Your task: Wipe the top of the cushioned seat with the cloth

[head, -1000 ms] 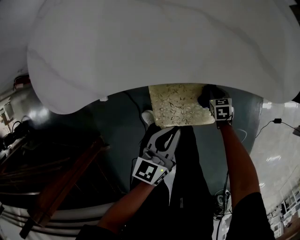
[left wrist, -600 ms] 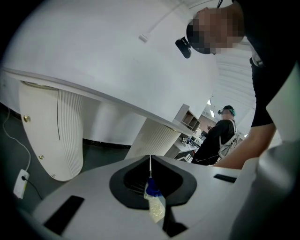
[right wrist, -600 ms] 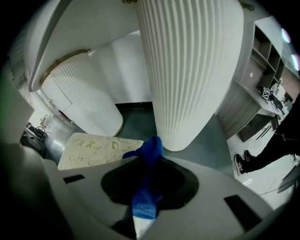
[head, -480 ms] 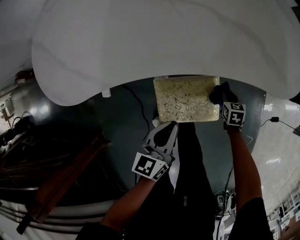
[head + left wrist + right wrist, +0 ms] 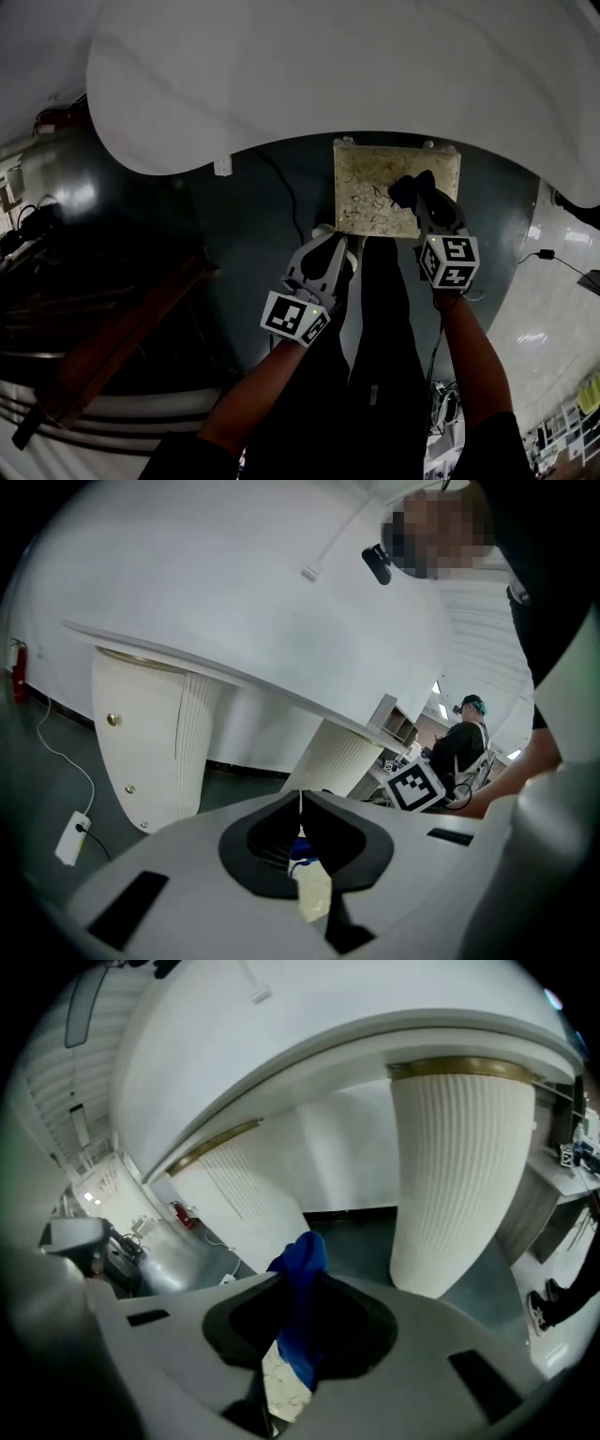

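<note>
Blue cloth (image 5: 306, 1252) clamped in right gripper (image 5: 298, 1283); over seat (image 5: 370, 178); left gripper (image 5: 301, 801) closed, empty

A broad white curved tabletop (image 5: 328, 75) fills the upper part of the head view, above a dark grey-green floor (image 5: 234, 253). Brown wooden beams (image 5: 112, 347) lie in shadow at lower left, and pale glossy tiles (image 5: 553, 309) catch reflected light at right. In the right gripper view, a white fluted pedestal (image 5: 459, 1176) topped with a brass band stands at right. At the left of the left gripper view are a white ribbed cabinet panel with brass studs (image 5: 150, 742) and a red fire extinguisher (image 5: 19, 672).
</note>
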